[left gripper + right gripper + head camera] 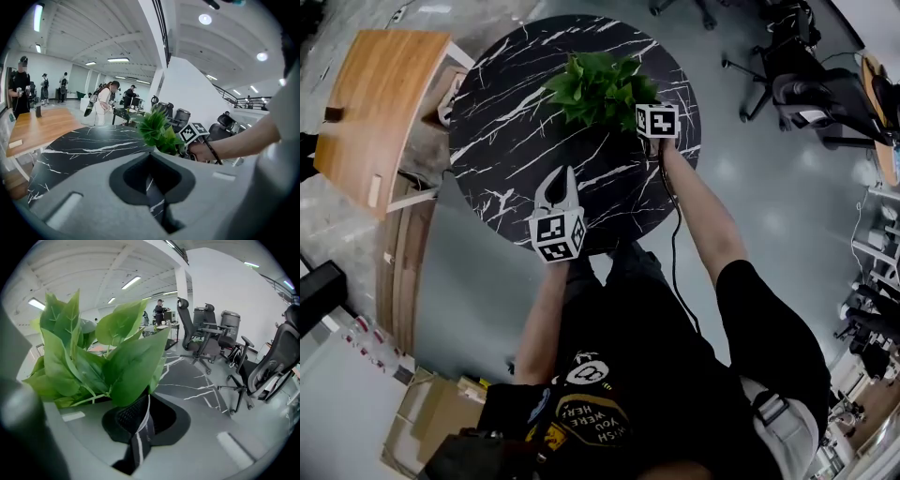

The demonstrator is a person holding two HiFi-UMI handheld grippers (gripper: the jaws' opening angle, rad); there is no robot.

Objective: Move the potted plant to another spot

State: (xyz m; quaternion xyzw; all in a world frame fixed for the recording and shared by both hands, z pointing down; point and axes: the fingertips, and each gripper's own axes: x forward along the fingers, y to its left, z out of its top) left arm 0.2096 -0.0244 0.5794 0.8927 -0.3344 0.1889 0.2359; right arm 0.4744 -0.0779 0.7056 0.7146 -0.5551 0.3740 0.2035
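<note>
Right gripper (140,430) has the leafy green potted plant (598,89) by its pot

Its jaws are pinched on the dark, mesh-textured pot rim, I guess because the foliage is too floppy to carry by. The plant's at the far side of the round black white-veined marble tabletop (506,141), its broad leaves hiding the pot. Left gripper (562,180) hovers nearer, jaws together on nothing, probably just keeping clear.
</note>
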